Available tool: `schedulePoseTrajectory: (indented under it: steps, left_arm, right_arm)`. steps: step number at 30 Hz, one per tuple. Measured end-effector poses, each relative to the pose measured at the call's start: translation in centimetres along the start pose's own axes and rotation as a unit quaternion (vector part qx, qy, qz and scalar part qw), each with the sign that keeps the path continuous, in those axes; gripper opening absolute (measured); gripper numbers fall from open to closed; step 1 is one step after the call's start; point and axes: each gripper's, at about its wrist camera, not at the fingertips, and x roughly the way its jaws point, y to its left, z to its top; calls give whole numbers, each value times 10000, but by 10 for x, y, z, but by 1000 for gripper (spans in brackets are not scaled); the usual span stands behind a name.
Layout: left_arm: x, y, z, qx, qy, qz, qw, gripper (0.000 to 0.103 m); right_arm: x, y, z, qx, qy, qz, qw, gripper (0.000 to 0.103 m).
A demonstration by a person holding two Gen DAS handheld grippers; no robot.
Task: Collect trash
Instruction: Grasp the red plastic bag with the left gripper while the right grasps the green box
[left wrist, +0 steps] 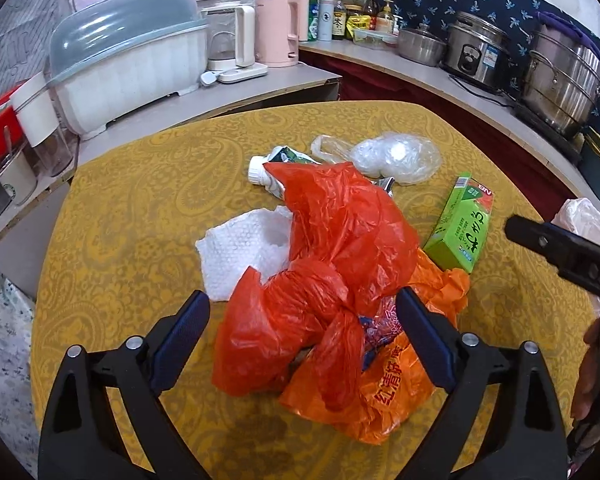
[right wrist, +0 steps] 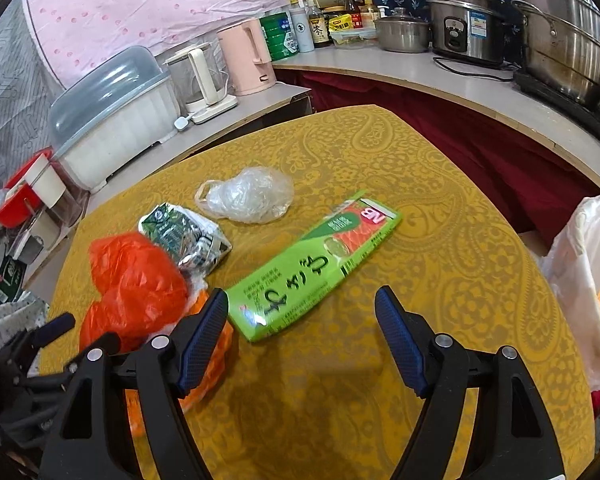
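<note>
- Left gripper (left wrist: 303, 312): fingers spread wide and empty, straddling the near end of the red plastic bag (left wrist: 332, 256). This placement suggests a grasp of the bag is being lined up; whether the pads touch the film cannot be told.
- Right gripper (right wrist: 302, 308): fingers spread wide, nothing between them, hovering above bare yellow tablecloth (right wrist: 440, 248) with the near end of the green carton (right wrist: 312, 268) just ahead of its left finger. Judged as an approach toward that carton.
- Red plastic bag: crumpled, thin, glossy film, heaped at the near middle of the table. It lies on top of an orange printed bag (left wrist: 384, 400) and partly covers the white paper towel (left wrist: 240, 248) to its left. Expect it to deform and slip under a pinch.
- Green carton: long, flat, lying on its side to the right of the bags, apart from the red bag. Rigid faces should allow a firm grasp across the width.
- Squeezed toothpaste tube (left wrist: 274, 172): white cap, body partly under the far edge of the red bag.
- Clear plastic bag (left wrist: 392, 156): balled up, farthest of the trash, well apart from the carton.
- White bag (right wrist: 592, 280): hangs beside the table's right edge, open; probably the collection bag.
- Beyond: counter with kettles, bottles and steel pots.
</note>
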Motion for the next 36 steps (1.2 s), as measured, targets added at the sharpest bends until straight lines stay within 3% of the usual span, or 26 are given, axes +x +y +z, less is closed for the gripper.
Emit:
schedulePoseTrajectory:
  steps: [6, 9, 13, 20, 24, 28, 31, 35, 36]
  left_arm:
    - [12, -5, 1, 105, 162, -186, 9996, 71]
    - [15, -4, 1, 67, 239, -252, 9994, 59]
    - [13, -3, 0, -15, 287, -311, 9991, 52]
    - [10, -9, -5, -74, 363, -350, 9987, 48]
    - [6, -14, -10, -124, 422, -428, 9981, 47]
    - [-1, -21, -19, -122, 461, -487, 9977, 47]
    - [-7, -26, -26, -131, 484, -531, 9973, 47]
    - [-14, -35, -33, -118, 532, -609, 9967, 46]
    - [-16, -38, -36, -114, 546, -616, 9965, 46]
  right_arm:
    - [29, 14, 22, 0, -34, -208, 9998, 73]
    - [45, 19, 25, -25, 9, -417, 9991, 73]
    - [62, 19, 22, -51, 112, -768, 9970, 73]
    - [70, 12, 9, 44, 190, -954, 9952, 78]
    - [71, 7, -4, 34, 495, -861, 9950, 78]
    - [57, 4, -18, -124, 468, -768, 9959, 75]
    - [43, -6, -31, -120, 476, -731, 9961, 71]
    - [25, -18, -46, -217, 498, -731, 9958, 52]
    - [21, -21, -49, -245, 513, -721, 9958, 52]
